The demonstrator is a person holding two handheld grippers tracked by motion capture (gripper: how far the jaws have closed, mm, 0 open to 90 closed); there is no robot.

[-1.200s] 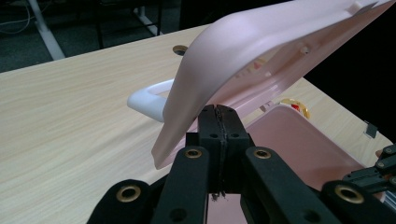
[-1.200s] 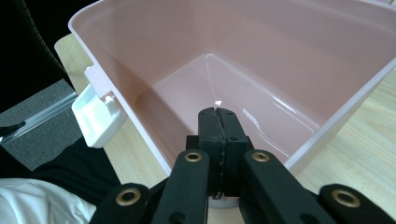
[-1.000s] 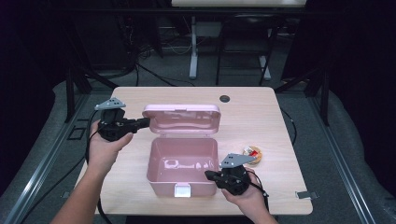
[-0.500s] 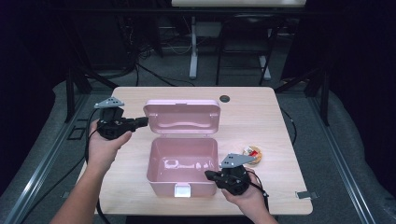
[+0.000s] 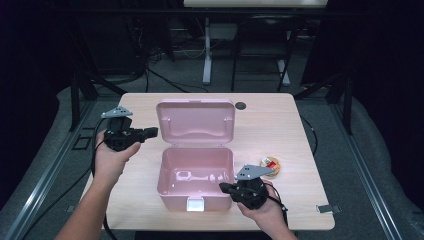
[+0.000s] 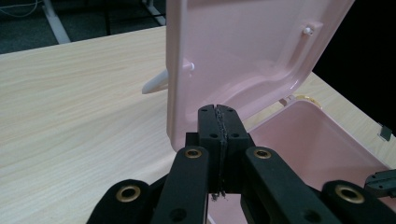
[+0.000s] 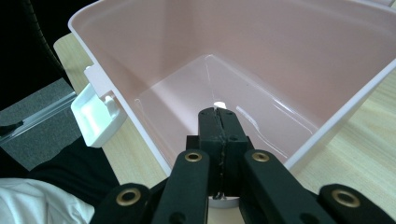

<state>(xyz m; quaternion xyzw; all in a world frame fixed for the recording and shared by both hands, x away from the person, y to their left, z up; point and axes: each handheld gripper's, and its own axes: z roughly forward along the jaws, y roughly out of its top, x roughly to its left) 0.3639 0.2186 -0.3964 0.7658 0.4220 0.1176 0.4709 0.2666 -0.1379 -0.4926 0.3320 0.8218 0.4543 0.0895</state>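
A: Pink box [image 5: 195, 172] at the centre of the desk [image 5: 300, 130], lid [image 5: 195, 120] standing upright behind, white latch [image 5: 195, 204] at the lower edge.

B: And the left gripper [image 5: 151, 132]?

A: At centre left, jaws fully closed, holding nothing, tip just beside the lid's left edge.

B: Right gripper [image 5: 223, 187]?

A: Lower right, also closed and empty, at the box's right front corner. Small round object [image 5: 270, 163] close to the box's right.

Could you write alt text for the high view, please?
An open pink box sits on a wooden table, its lid upright. The left gripper is beside the lid, the right gripper at the box's front corner, both shut.
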